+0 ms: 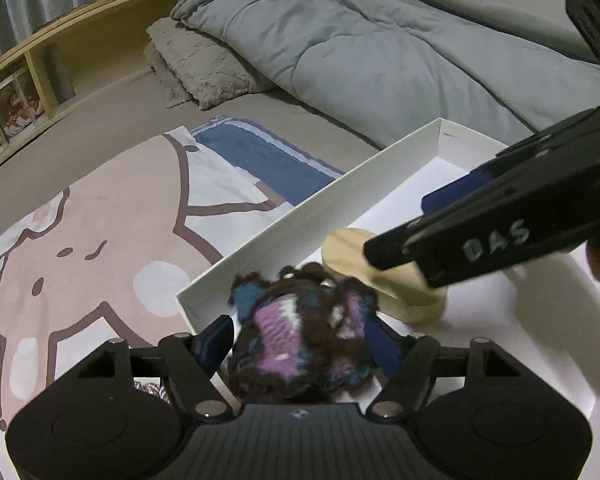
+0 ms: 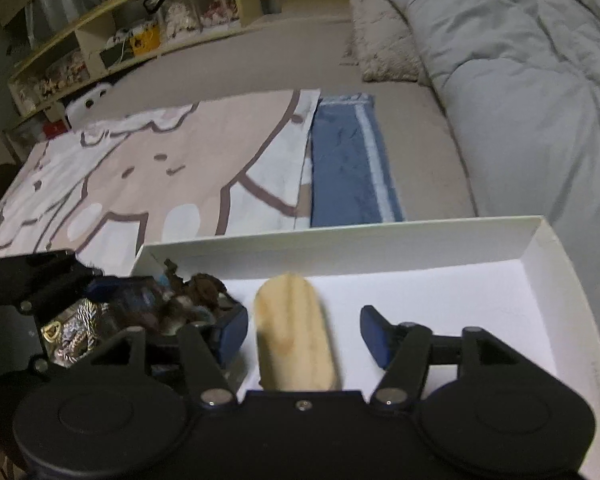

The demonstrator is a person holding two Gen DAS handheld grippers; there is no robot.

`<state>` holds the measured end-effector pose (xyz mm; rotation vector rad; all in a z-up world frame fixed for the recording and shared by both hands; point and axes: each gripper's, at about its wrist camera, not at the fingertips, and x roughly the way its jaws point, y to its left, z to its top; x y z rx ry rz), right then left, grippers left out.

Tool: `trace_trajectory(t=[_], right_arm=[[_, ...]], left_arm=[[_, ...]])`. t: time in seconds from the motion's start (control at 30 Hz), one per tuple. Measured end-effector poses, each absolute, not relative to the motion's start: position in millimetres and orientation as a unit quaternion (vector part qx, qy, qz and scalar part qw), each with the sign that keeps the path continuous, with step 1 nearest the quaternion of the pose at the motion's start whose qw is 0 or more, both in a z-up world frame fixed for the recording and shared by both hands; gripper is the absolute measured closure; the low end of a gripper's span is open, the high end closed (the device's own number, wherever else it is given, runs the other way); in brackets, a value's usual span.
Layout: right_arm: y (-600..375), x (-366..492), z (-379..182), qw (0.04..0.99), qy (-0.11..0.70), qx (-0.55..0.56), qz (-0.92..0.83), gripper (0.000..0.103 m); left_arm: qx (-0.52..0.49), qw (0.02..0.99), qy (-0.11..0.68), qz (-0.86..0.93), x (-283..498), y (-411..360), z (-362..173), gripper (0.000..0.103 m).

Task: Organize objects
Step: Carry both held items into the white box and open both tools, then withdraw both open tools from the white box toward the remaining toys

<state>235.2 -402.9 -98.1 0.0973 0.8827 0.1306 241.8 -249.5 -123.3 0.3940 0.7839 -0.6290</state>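
Note:
A white shallow box (image 1: pixel 300 216) lies on the bed. My left gripper (image 1: pixel 300 340) is shut on a fuzzy knitted item (image 1: pixel 300 336), brown, purple and teal, held over the box's near corner. A pale wooden oval block (image 1: pixel 384 276) stands on edge inside the box. My right gripper (image 2: pixel 304 332) is open, its blue pads either side of the wooden block (image 2: pixel 296 340) without touching it. The right gripper also shows in the left wrist view (image 1: pixel 500 220), above the block. The knitted item shows at the left of the right wrist view (image 2: pixel 188 304).
A pink cartoon-print sheet (image 2: pixel 140 172) and a blue towel (image 2: pixel 348 164) lie beside the box (image 2: pixel 540 264). A grey duvet (image 1: pixel 380 40) and a fluffy pillow (image 1: pixel 196 60) lie behind. A wooden shelf (image 2: pixel 120 28) lines the far side.

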Motion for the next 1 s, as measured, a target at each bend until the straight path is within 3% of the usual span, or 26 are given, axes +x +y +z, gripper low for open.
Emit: trace_trajectory(t=[0.63, 0.87, 1.0], right_arm=[[-404, 168, -52, 0.913, 0.397, 0.086, 0.045, 0.045], [-397, 132, -24, 0.926, 0.366, 0.083, 0.039, 0.037], [-391, 113, -13, 0.931, 0.355, 0.078, 0.034, 0.037]], left_arm=[[0.131, 0.876, 0.376, -0.27, 196, -216, -66, 0.03], [0.112, 0.884, 0.374, -0.257, 169, -196, -43, 0.029], [0.105, 0.891, 0.365, -0.25, 153, -186, -31, 0.02]])
